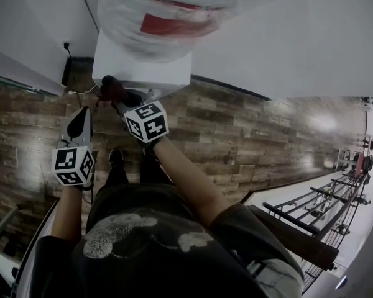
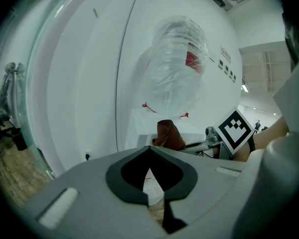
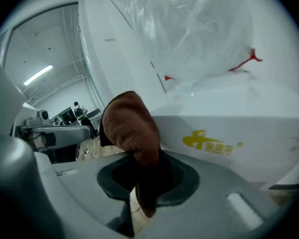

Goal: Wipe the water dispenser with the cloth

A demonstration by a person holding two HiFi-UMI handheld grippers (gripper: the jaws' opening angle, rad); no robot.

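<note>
Head view: right gripper reaches forward on an almost straight arm. It has the brown cloth at the front top edge of the white water dispenser, which stands straight ahead by the wall. Left gripper hangs lower and further back, apart from the dispenser.

Left gripper view: jaws closed together, nothing between them.

Right gripper view: jaws clamp the cloth, folded upward just beside the dispenser's front face. Whether it touches, I cannot tell.

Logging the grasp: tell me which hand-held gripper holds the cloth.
The right hand-held gripper, jaws shut on the brown cloth near the water dispenser. The left hand-held gripper has its jaws together with nothing between them.
</note>
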